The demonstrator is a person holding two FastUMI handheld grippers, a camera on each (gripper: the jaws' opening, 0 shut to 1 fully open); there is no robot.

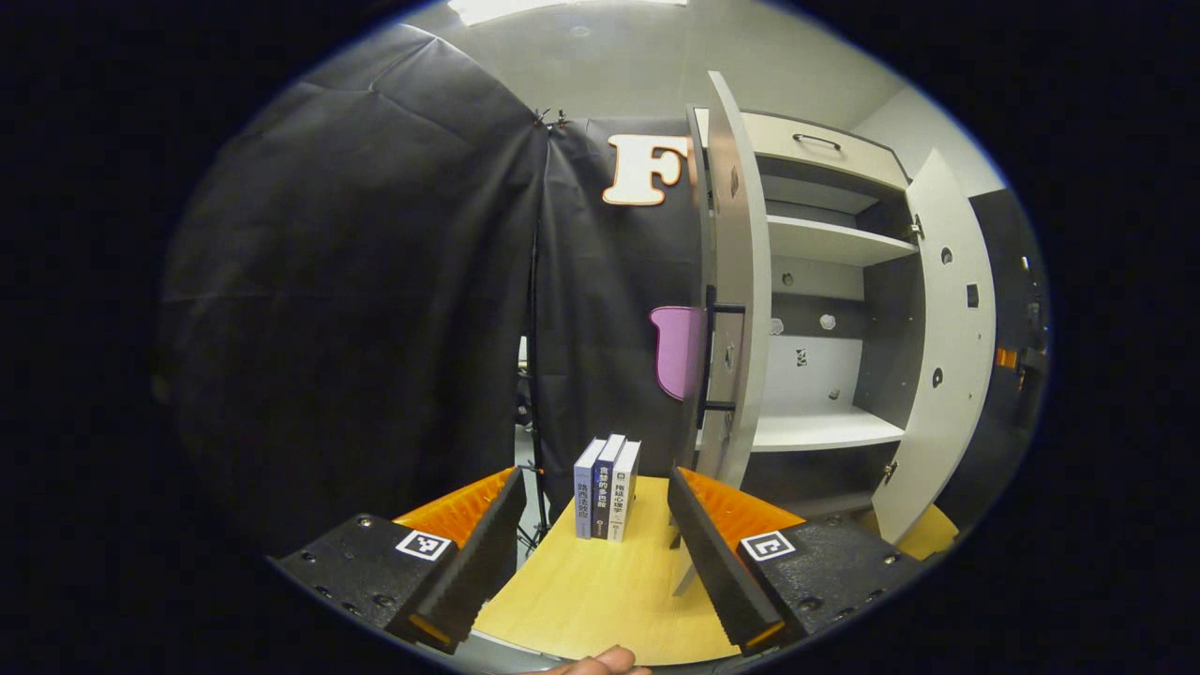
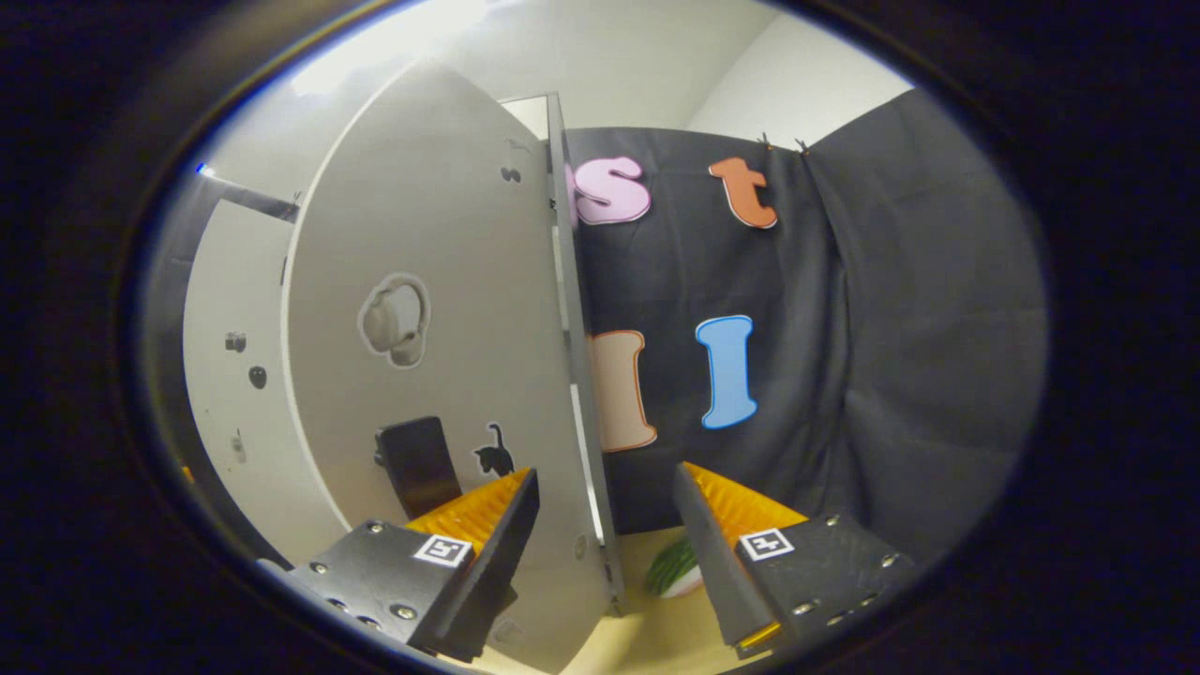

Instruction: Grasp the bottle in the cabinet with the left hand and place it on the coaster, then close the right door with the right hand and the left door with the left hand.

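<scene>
Cabinet (image 1: 825, 281), tall, pale grey with dark inner walls, stands with both doors swung wide on a light wooden tabletop (image 1: 609, 591); its visible shelves (image 1: 816, 429) are bare. Three upright books (image 1: 607, 487) stand near the left door (image 1: 736, 281). The left gripper (image 1: 592, 553) hangs released above the table. The right gripper (image 2: 605, 553), jaws apart, straddles the right door's (image 2: 441, 337) edge beside a striped green coaster (image 2: 677, 568).

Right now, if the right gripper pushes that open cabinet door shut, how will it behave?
The right door looks like a stiff flat panel, so it should swing rather than flex. Probably light for its size, given its thin edge. The right gripper is open and straddles that edge; a push near it likely gives good leverage, though the smooth face may slip.
</scene>
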